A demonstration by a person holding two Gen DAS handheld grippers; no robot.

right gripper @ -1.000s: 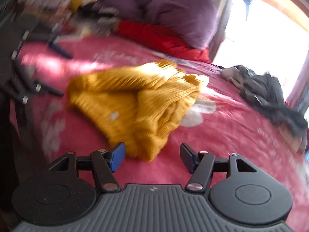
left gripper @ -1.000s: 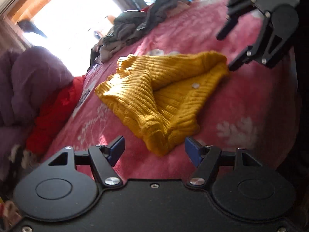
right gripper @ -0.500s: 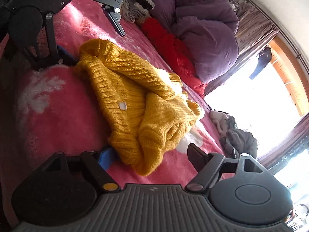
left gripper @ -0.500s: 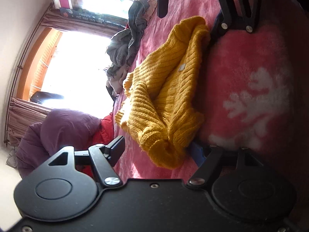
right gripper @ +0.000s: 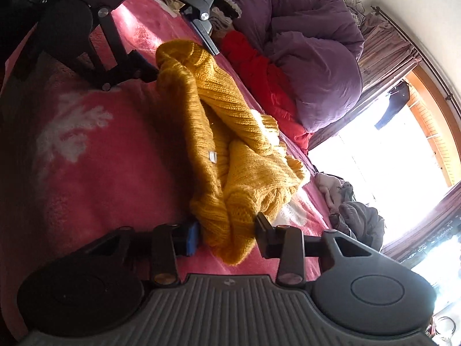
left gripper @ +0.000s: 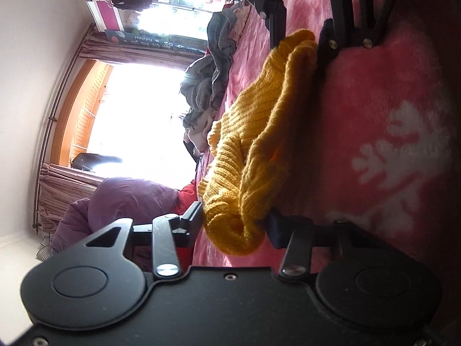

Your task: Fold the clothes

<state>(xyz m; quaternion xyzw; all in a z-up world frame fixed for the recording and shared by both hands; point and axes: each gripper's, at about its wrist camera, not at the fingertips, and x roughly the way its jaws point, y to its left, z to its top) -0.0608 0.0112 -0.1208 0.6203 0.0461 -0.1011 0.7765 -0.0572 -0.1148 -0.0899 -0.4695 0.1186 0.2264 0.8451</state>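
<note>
While the yellow knit sweater [left gripper: 253, 132] is lying bunched on the pink fleece blanket [left gripper: 374, 92], you are working both of its ends at once.

Left gripper [left gripper: 234, 220]: you are closing its jaws on the near end of the sweater; the knit is filling the gap and both pads are pressing into it.

Right gripper [right gripper: 226, 233]: you are closing its jaws on the opposite end; the bunched knit is sitting between the pads, squeezed from both sides.

Sweater: it is stretching between your two grippers in a thick, crumpled roll, resting on the blanket near its white flower print [right gripper: 69, 132]. A small white tag [right gripper: 212, 155] is showing on the knit in the right wrist view.

Cameras: both views are rolled sideways, so the bed is running up the frame.

Surroundings: a purple duvet [right gripper: 305, 46] and a red garment [right gripper: 259, 66] are lying beyond the sweater; a grey clothes pile [left gripper: 207, 86] is sitting near the bright window [left gripper: 138, 115].
</note>
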